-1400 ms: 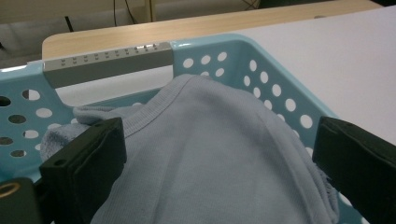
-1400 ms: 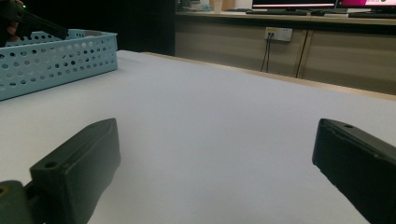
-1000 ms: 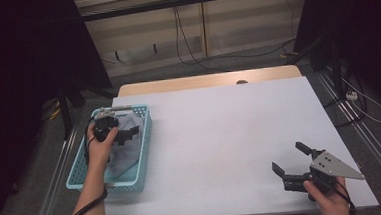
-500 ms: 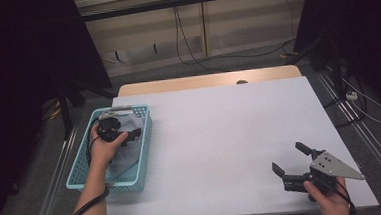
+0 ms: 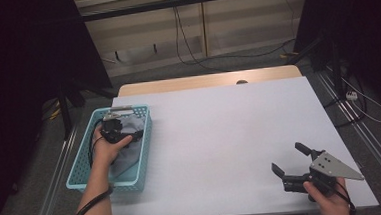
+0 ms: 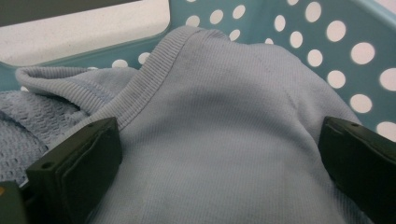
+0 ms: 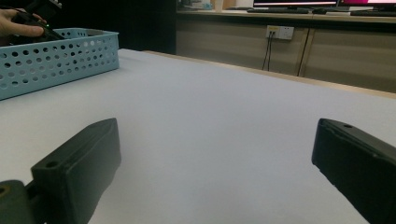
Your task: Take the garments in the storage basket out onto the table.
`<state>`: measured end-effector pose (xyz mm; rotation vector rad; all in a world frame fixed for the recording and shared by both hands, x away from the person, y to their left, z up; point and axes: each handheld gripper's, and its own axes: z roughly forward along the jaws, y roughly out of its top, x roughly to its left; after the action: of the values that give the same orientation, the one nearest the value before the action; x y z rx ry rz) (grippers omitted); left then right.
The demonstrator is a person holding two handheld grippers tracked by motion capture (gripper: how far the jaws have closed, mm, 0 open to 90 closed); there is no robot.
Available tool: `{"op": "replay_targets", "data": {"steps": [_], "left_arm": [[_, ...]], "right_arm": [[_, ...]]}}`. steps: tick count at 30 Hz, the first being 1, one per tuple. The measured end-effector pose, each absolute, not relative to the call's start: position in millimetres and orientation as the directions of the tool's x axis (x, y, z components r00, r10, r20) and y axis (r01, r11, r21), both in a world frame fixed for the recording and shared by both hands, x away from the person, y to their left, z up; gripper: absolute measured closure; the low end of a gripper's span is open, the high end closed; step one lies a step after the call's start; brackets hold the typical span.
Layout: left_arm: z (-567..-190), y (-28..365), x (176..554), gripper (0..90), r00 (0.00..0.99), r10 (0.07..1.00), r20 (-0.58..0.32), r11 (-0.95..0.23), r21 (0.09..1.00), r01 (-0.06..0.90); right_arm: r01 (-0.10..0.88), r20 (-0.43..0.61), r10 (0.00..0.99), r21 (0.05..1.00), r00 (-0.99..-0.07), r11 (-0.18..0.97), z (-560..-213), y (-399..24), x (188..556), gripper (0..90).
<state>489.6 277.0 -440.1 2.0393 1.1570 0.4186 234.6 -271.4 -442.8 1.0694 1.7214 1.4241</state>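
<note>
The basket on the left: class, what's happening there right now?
A person has lowered the left gripper into the teal basket at the table's left edge. Its jaws stand open on either side of a light blue garment lying in the basket, not yet closed on it. The right gripper rests near the front right of the white table, jaws open and holding nothing.
</note>
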Motion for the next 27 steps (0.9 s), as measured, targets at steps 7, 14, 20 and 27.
{"op": "replay_targets", "data": {"steps": [7,14,20,27], "left_arm": [[-441.6,274.0,489.7,0.1,0.527,0.848,-0.061,-0.325,0.727,0.605],[-442.6,271.2,490.9,0.2,0.514,0.855,-0.066,-0.324,0.707,0.629],[-443.0,272.6,492.4,2.1,0.512,0.854,-0.093,-0.313,0.695,0.648],[-440.9,272.7,492.8,7.2,0.516,0.853,-0.083,-0.336,0.668,0.664]], "right_arm": [[0.181,0.016,0.887,0.981,-0.462,0.076,-442.7,-270.7,234.1,0.9],[0.185,0.023,0.890,0.980,-0.456,0.069,-443.1,-270.7,235.2,0.9],[0.189,0.029,0.885,0.980,-0.464,0.067,-444.0,-269.3,237.1,0.9],[0.190,0.031,0.883,0.979,-0.469,0.066,-443.9,-265.9,241.0,0.9]]}}
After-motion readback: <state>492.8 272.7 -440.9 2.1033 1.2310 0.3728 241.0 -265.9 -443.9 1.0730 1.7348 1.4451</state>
